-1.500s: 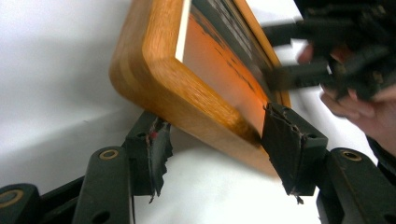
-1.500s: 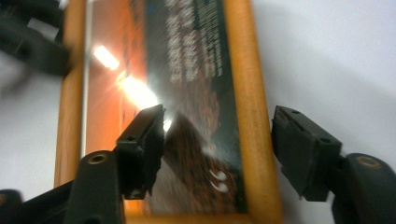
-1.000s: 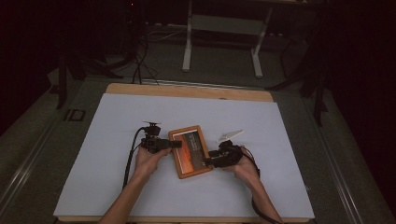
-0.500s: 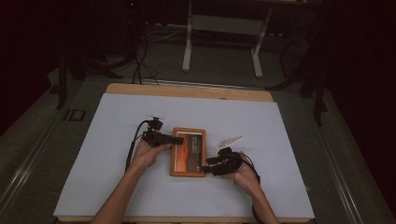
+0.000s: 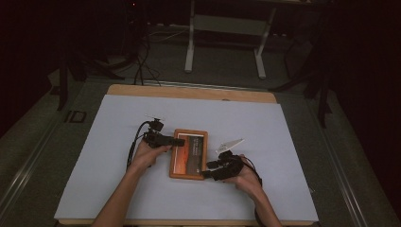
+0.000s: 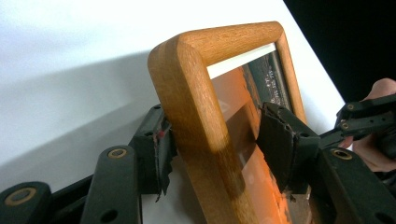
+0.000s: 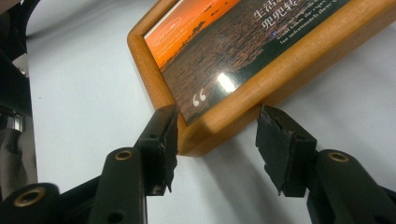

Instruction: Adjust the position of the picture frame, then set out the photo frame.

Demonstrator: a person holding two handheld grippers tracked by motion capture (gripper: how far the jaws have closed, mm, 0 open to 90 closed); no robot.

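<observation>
The wooden picture frame (image 5: 189, 153) lies flat near the middle of the white-covered surface (image 5: 108, 189), glass up, showing an orange sunset print. The left claw (image 6: 212, 144) straddles the frame's far-left rail: one pad sits against the rail's outer edge, the other stands off over the glass, so it brackets the wood without clamping it. The right claw (image 7: 215, 140) is at the frame's near-right corner, its jaws having just been opening; the corner pokes between the pads, one of which just touches the wood while the other stands apart.

The step in hand looks like settling the frame down and letting go. To do it well, both claws should widen until no pad touches the frame, then back straight away from it along their own line, level with the surface, so no pad drags a rail and skews it. The left claw's inner pad hangs over the glass; lifting it slightly before retreating would spare the pane a scuff. A small white folded paper (image 5: 230, 144) lies just beyond the frame's right side, clear of the right claw's retreat path.
</observation>
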